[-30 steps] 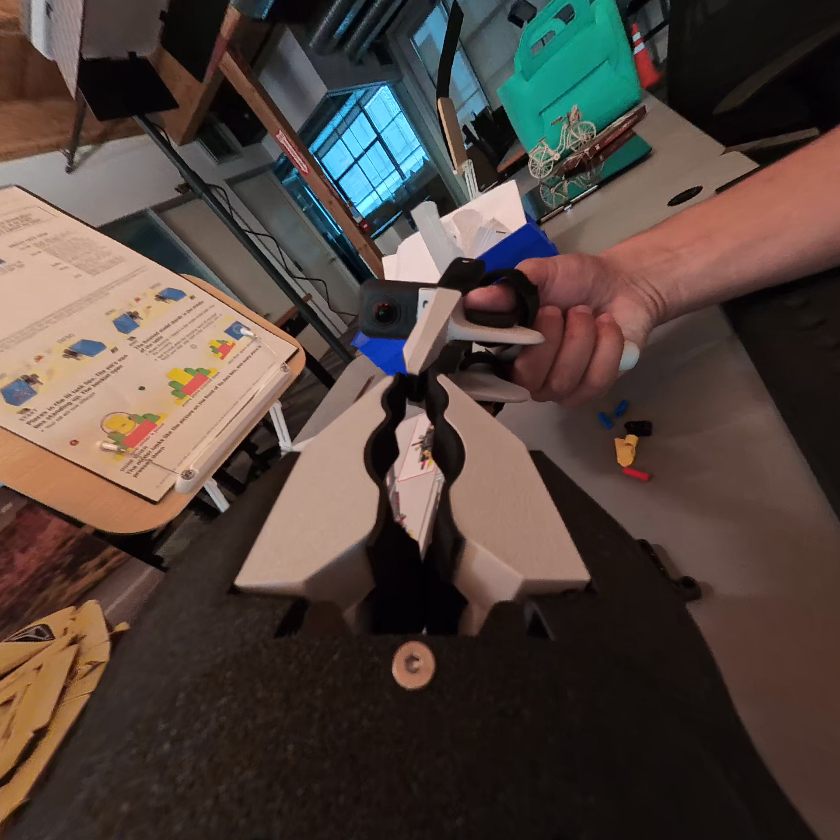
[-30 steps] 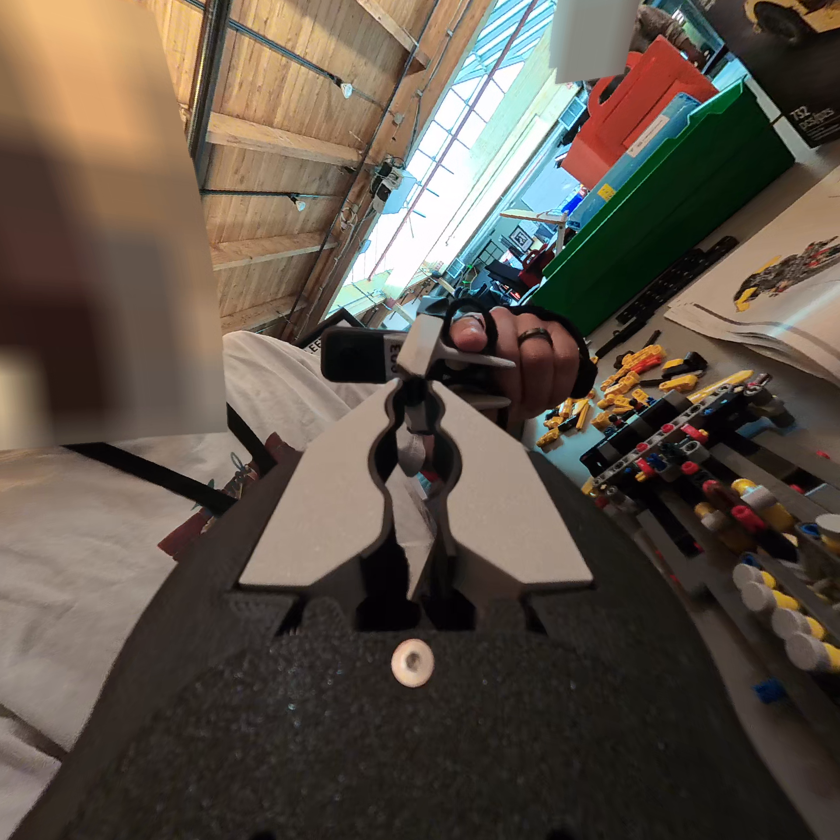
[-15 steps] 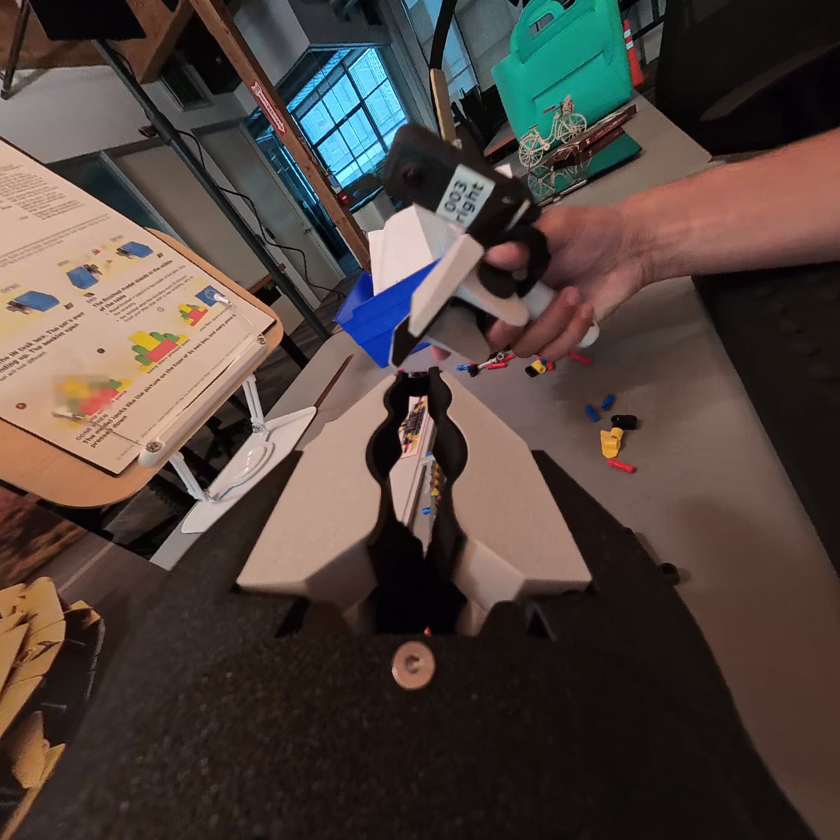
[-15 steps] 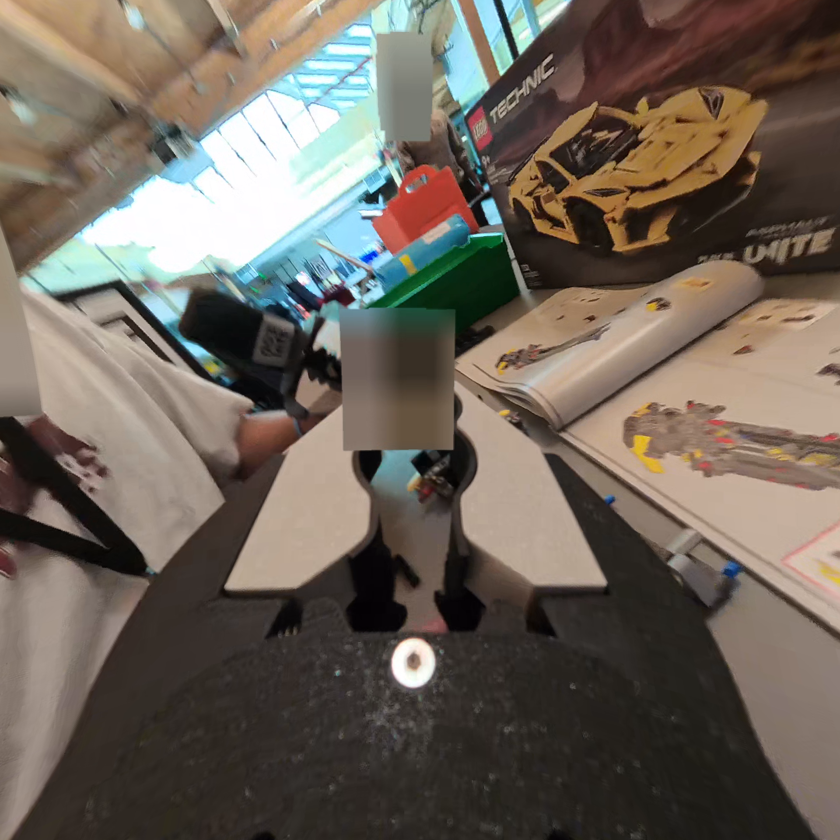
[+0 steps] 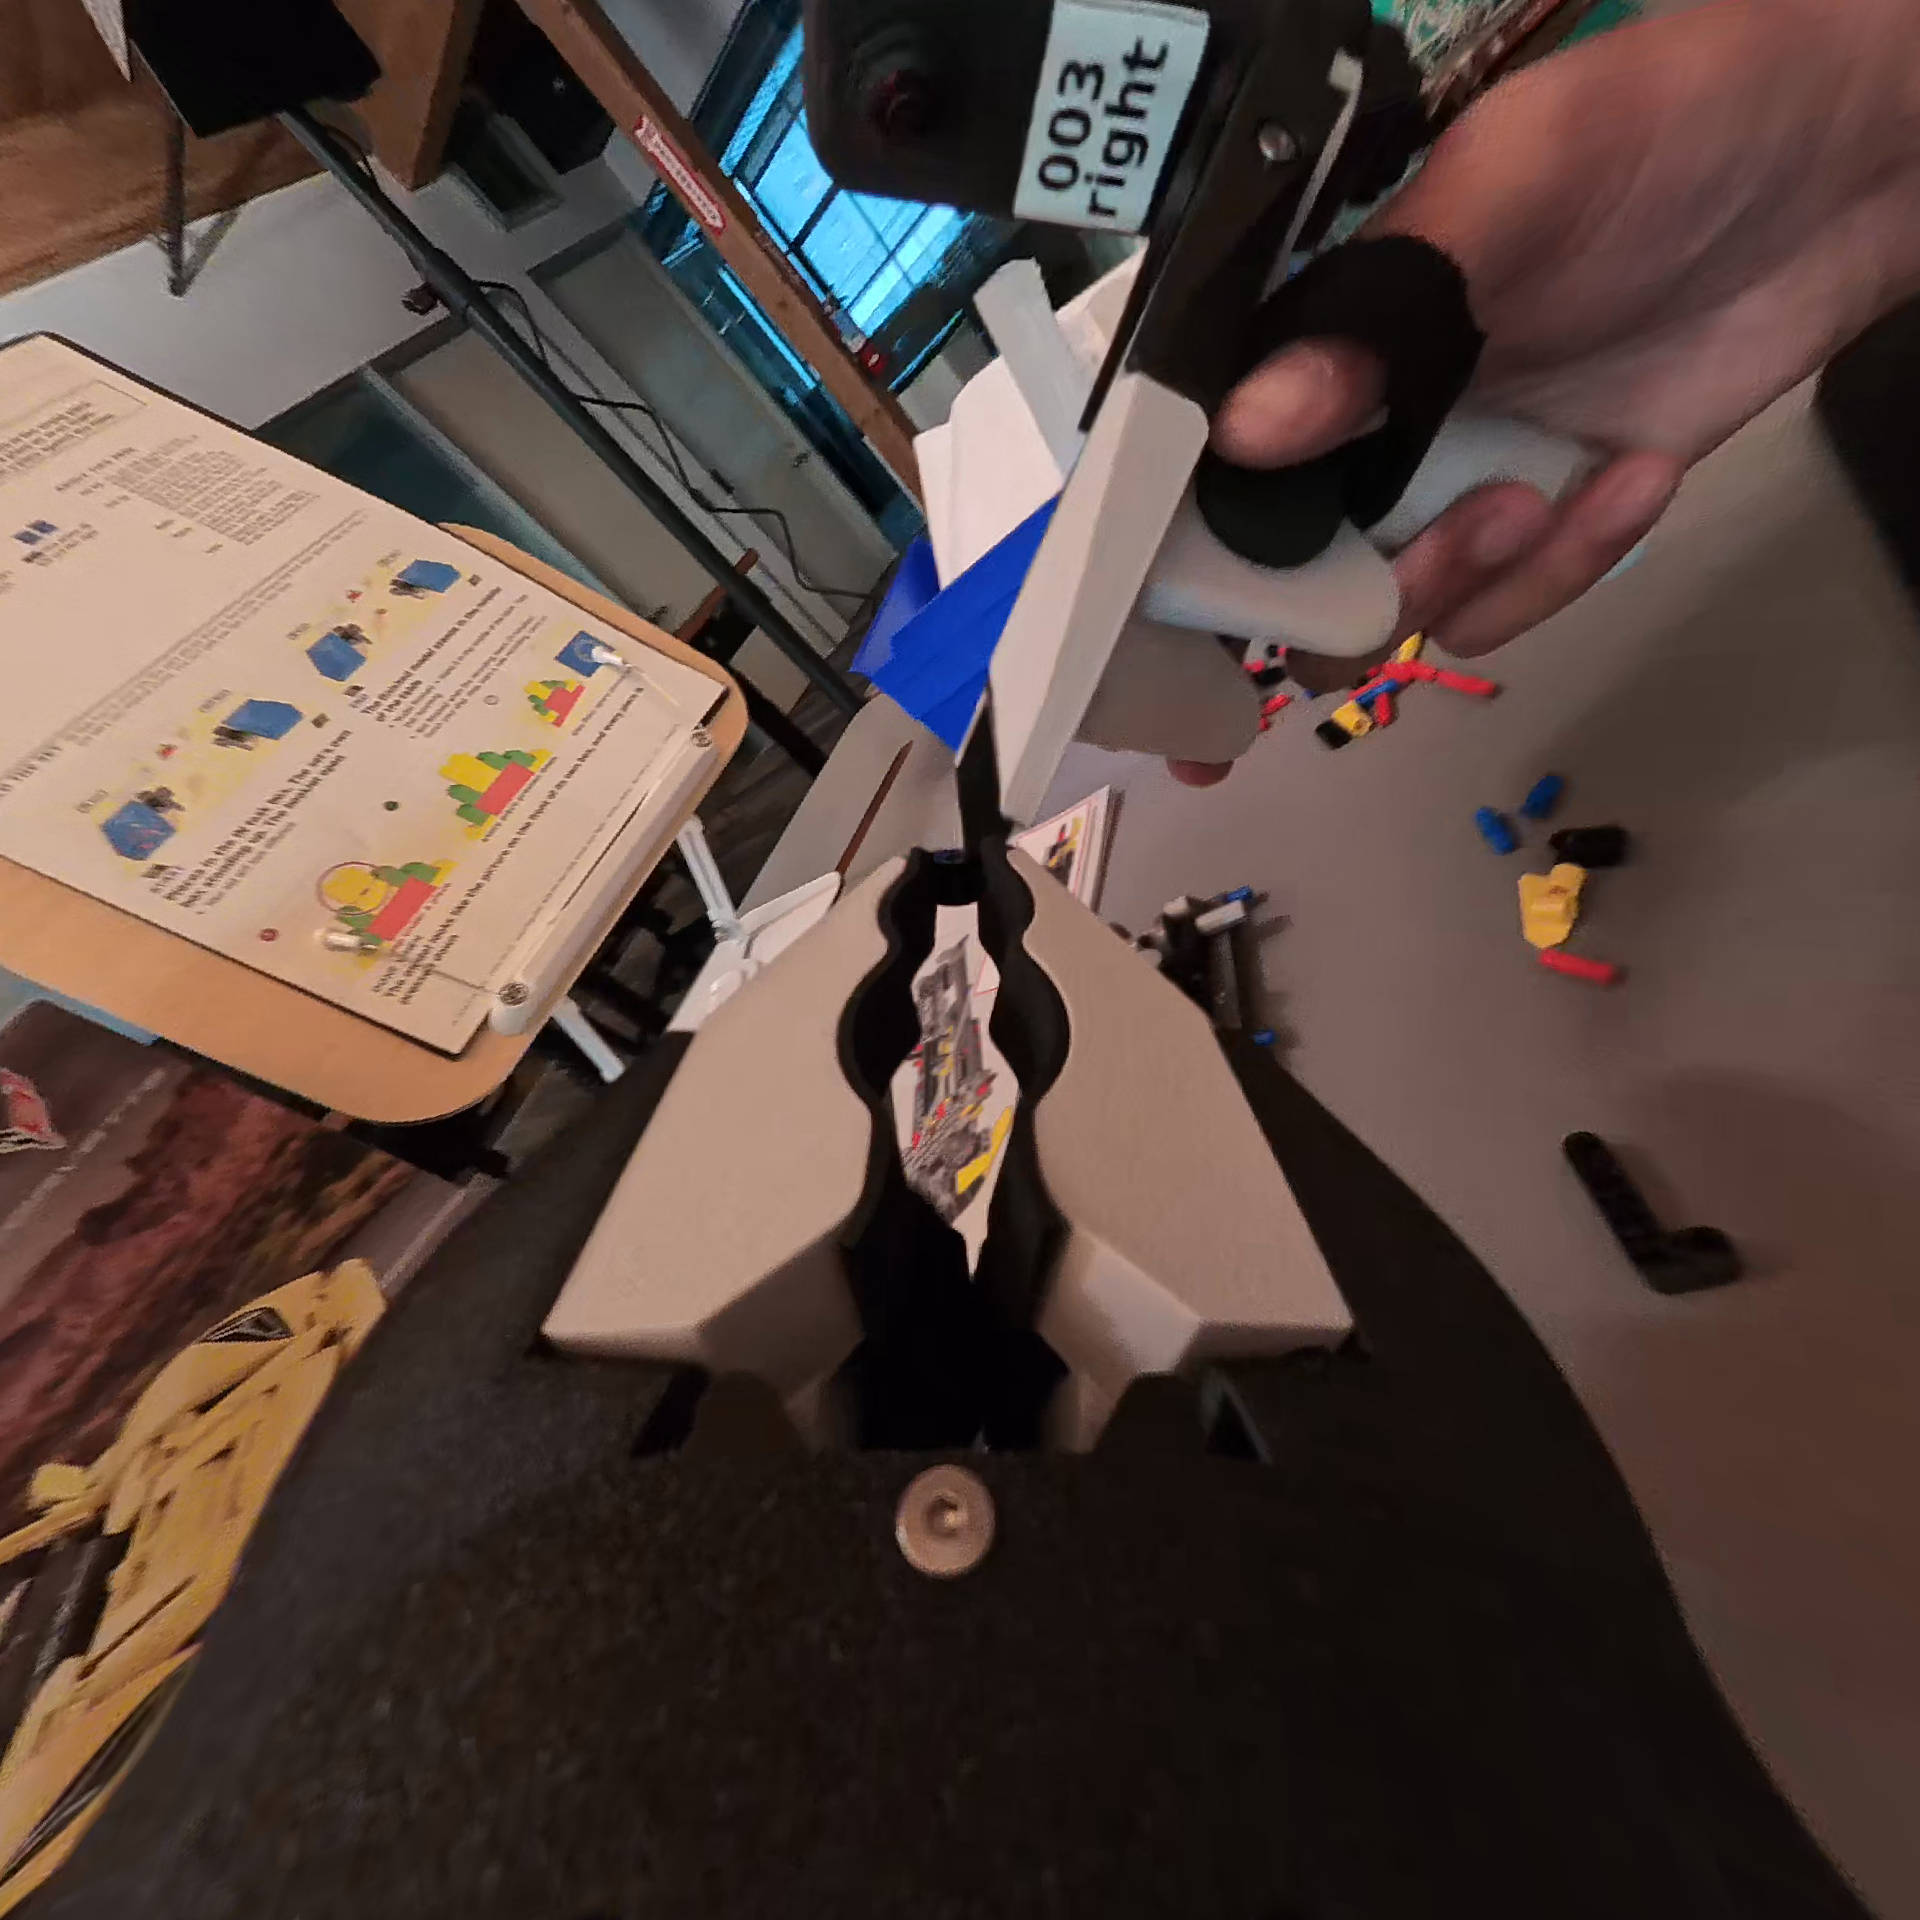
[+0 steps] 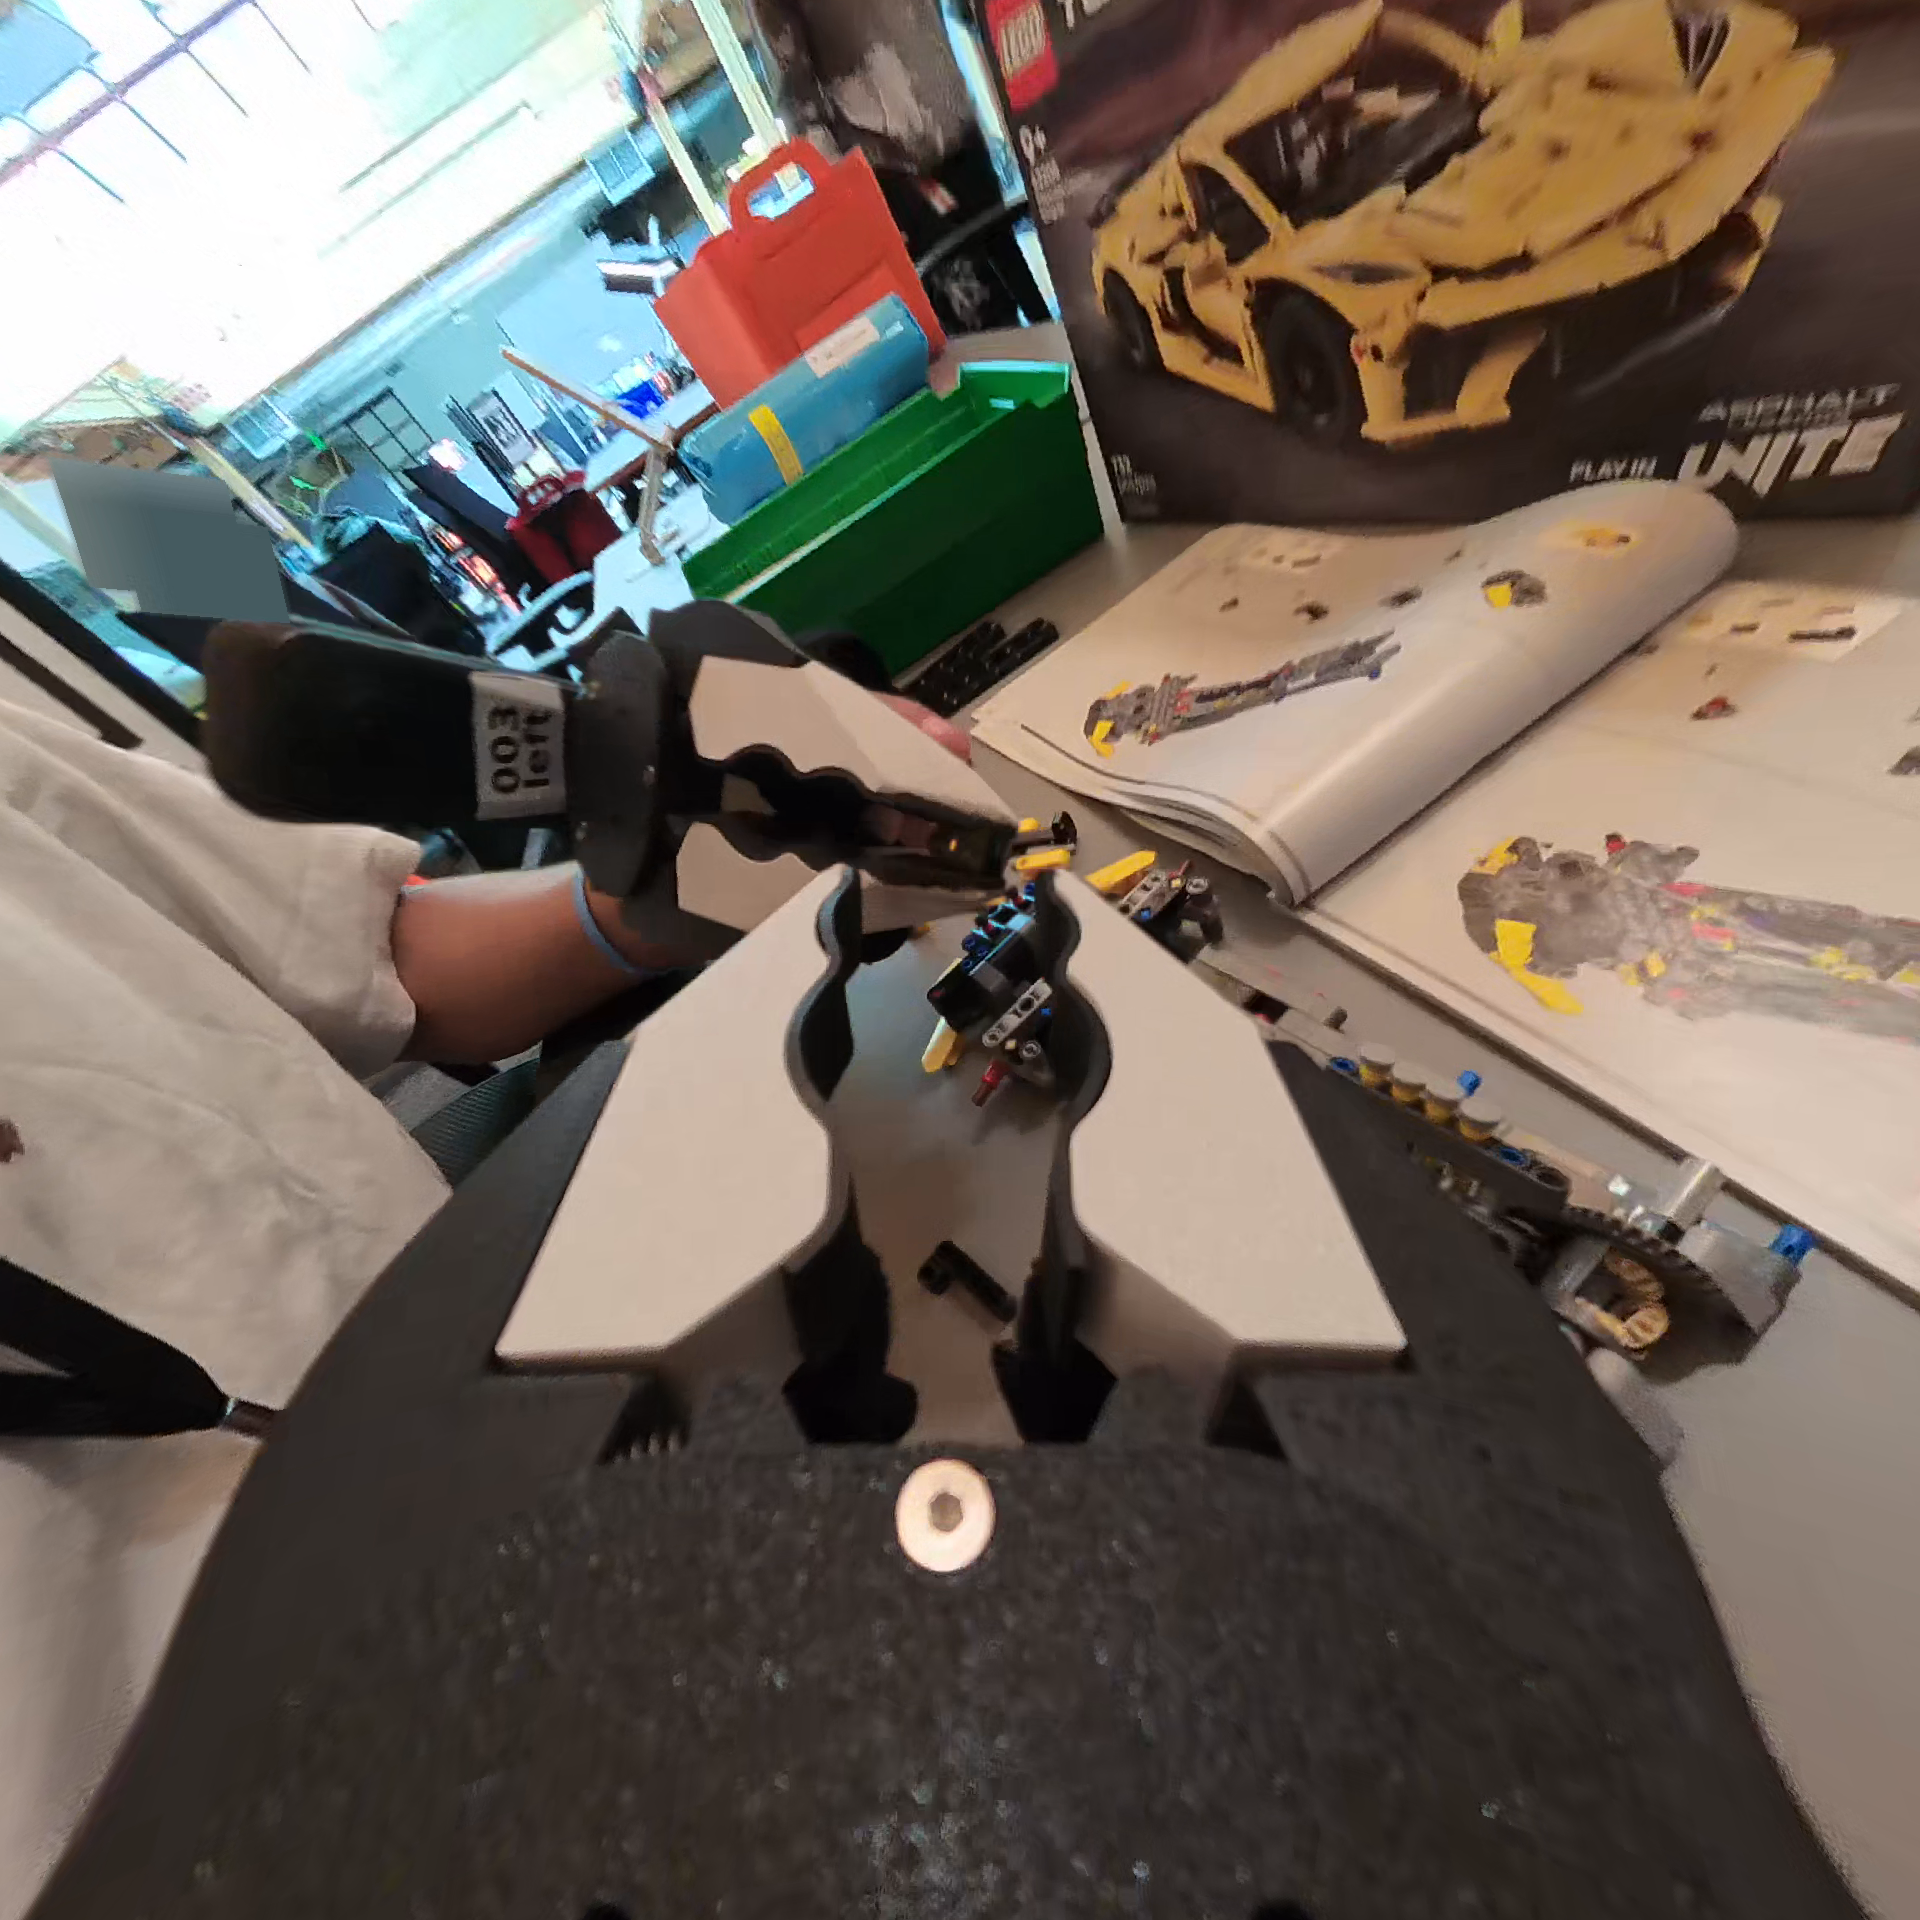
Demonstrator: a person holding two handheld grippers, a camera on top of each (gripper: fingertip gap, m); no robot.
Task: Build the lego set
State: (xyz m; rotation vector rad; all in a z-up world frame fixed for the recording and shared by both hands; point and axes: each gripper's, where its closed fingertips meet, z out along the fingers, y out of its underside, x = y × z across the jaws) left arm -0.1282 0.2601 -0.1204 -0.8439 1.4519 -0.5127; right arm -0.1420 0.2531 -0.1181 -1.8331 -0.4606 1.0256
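Right wrist view: the right claw (image 6: 951, 894) is seen with its fingers apart and nothing between them, tilted down over a small black sub-assembly (image 6: 992, 982) studded with yellow, red and blue pieces that lies on the grey table (image 6: 1766, 1475). The left claw (image 6: 1023, 836) reaches in from the person's side, its fingers drawn together at the tips; a small blue piece (image 5: 945, 857) appears pinched there in the left wrist view, though this cannot be confirmed. The open instruction booklet (image 6: 1351, 686) and the set's box (image 6: 1455, 260) lie toward the far edge, and a longer grey chassis section (image 6: 1621, 1236) rests beside the booklet.

The step in hand is judged to be fitting a small piece to the sub-assembly. It would be done best if the sub-assembly were first steadied by the right claw across its black beam, clear of the protruding pins, so that the piece can be pushed in squarely. Loose pieces (image 5: 1548, 904) nearby should be left undisturbed.
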